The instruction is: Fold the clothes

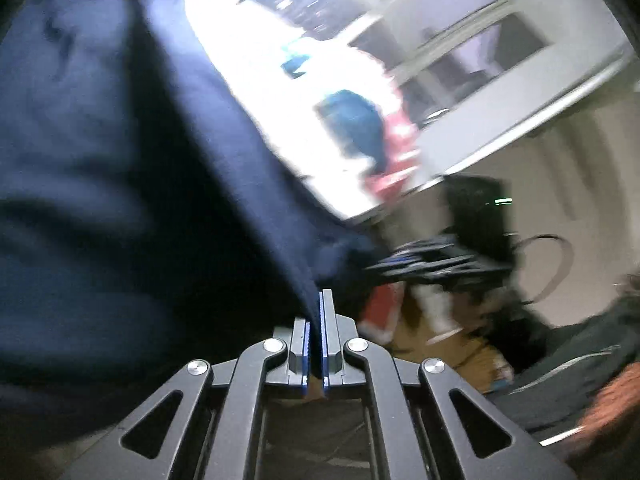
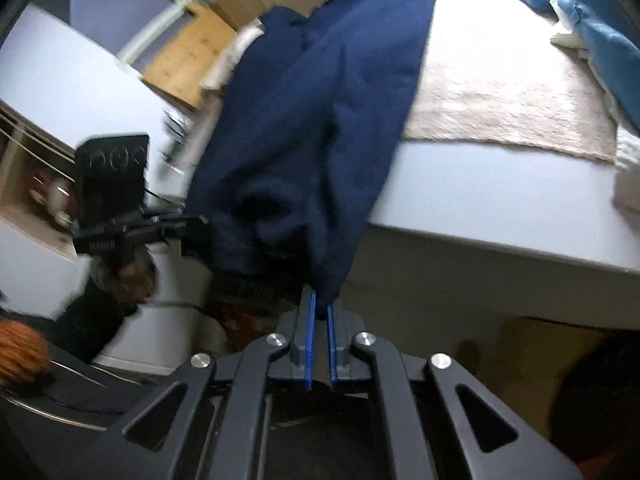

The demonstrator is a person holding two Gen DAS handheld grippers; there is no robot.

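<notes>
**Asker:** Where is the clothing, and what do the claws do with it?

**Describer:** A navy blue garment (image 2: pixel 320 120) hangs off the near edge of a bed (image 2: pixel 480 208) that carries a beige blanket (image 2: pixel 500 88). The upper part of the garment lies on the bed; the rest drapes down past its white side. The right claw (image 2: pixel 320 312) sits just below the bed's edge, and its blue pads pinch a bunched lower corner of the garment. The left claw (image 1: pixel 318 320) is clamped on a thin edge of the same fabric, with its pads almost touching.

**Asker:** Does either camera show the other claw?

**Describer:** Yes. In the right wrist view the left claw (image 2: pixel 188 228) shows as a dark, blurred shape at the garment's left edge, away from the bed. In the left wrist view the garment (image 1: pixel 140 160) fills the left half, and the right claw (image 1: pixel 376 266) bites its hem.

**Asker:** Anything else on the bed?

**Describer:** Light blue clothes (image 2: pixel 600 48) lie on its far side, well apart from the navy garment.
</notes>
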